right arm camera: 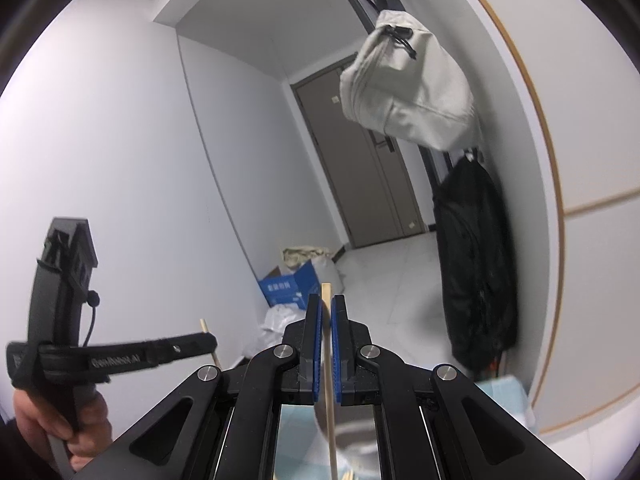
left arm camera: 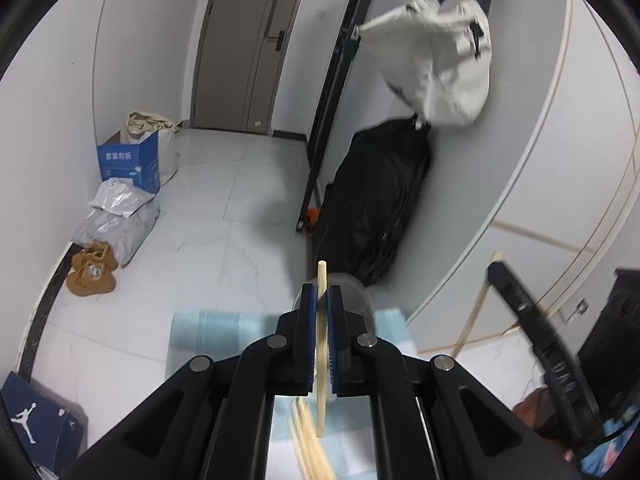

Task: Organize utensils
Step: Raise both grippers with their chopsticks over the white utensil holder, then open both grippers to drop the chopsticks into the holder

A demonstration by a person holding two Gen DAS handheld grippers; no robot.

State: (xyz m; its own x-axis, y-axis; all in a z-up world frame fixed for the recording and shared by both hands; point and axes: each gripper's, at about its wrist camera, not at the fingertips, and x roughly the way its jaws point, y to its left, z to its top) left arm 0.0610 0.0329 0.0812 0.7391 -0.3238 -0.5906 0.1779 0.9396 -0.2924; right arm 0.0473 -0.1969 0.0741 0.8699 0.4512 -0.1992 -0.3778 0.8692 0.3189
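— While each gripper grips one chopstick upright, where are they?
— Left gripper (left arm camera: 319, 300) jaws clamp a chopstick (left arm camera: 321, 344); right gripper (right arm camera: 326, 312) likewise (right arm camera: 328, 360), both above loose chopsticks (left arm camera: 308, 440) on the blue mat (left arm camera: 224, 326).
— Room?
— Open floor (left arm camera: 224, 216) ahead.

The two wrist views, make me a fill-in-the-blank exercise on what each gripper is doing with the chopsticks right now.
1. The left gripper is shut on a single wooden ____.
2. The right gripper holds ____ chopstick between its blue-padded fingers.
3. In the left wrist view, more loose chopsticks lie ____ the held one.
4. A pale bag hangs above a ____ garment by the wall.

Missing words: chopstick; one; below; black
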